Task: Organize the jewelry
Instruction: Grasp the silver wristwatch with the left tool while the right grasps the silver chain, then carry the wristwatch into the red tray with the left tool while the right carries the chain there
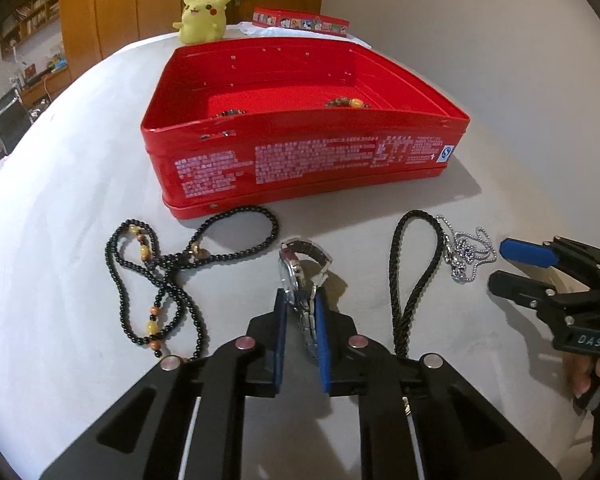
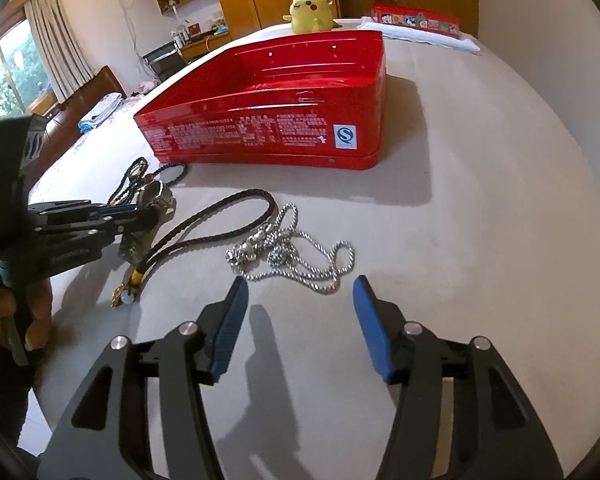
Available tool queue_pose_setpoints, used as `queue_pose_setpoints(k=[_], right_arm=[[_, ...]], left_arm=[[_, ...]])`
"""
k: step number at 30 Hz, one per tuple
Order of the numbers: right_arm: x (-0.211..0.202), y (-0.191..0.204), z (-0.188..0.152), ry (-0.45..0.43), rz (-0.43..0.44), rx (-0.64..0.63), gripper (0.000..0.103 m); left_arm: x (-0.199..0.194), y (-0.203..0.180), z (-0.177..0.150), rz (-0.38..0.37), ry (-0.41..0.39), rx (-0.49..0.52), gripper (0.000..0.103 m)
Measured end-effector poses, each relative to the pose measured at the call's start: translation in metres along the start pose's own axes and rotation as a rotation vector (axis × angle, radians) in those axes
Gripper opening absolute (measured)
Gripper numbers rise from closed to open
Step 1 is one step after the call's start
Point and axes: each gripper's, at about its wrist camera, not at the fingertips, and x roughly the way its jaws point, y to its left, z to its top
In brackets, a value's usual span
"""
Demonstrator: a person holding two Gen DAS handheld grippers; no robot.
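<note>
In the left wrist view, the left hand-held gripper (image 1: 300,300) is clamping its blue pads on the metal band of a silver wristwatch (image 1: 302,268), which is lying on the grey surface (image 1: 500,120) just in front of the open red rectangular tin box (image 1: 300,160), between a black beaded necklace (image 1: 160,276) and a black braided cord loop (image 1: 414,276). In the right wrist view, the right hand-held gripper (image 2: 298,300) is hovering with its fingers spread apart just short of the silver ball-chain necklace (image 2: 296,248), which is lying beside the braided cord.

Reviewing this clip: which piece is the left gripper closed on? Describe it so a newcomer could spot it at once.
Start at the open red tin on the pale table. In front of its near wall lies a row of jewelry: black bead strands on the left, a braided black cord and silver chain on the right. The wristwatch sits between them in the left gripper, the only piece with a dial and metal link band.
</note>
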Motion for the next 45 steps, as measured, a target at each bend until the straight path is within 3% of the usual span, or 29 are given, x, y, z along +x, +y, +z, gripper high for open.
queue_pose_setpoints(k=[4,12,15,17,19,27,45], right_arm=[[0.010,0.009,0.006,0.003,-0.025,-0.038,0.066],[0.025,0.023,0.017,0.011,-0.054,-0.097,0.063],[0.027,0.024,0.018,0.010,-0.035,-0.113,0.043],[0.027,0.025,0.018,0.010,-0.023,-0.133,0.021],[0.026,0.027,0.017,0.015,-0.015,-0.148,0.010],[0.008,0.027,0.012,0.008,0.021,-0.113,0.010],[-0.069,0.042,0.028,-0.116,0.077,-0.114,0.008]], left_arm=[[-0.001,-0.003,-0.001,0.022,-0.011,0.020,0.013],[-0.002,-0.002,-0.002,0.015,-0.018,0.015,0.013],[-0.004,-0.002,-0.003,0.013,-0.022,0.011,0.012],[-0.005,-0.001,-0.003,0.013,-0.024,0.010,0.012],[-0.008,-0.001,-0.004,0.012,-0.029,0.008,0.012],[-0.031,-0.003,-0.005,0.015,-0.066,0.016,0.012],[-0.088,-0.019,-0.002,0.039,-0.153,0.053,0.011]])
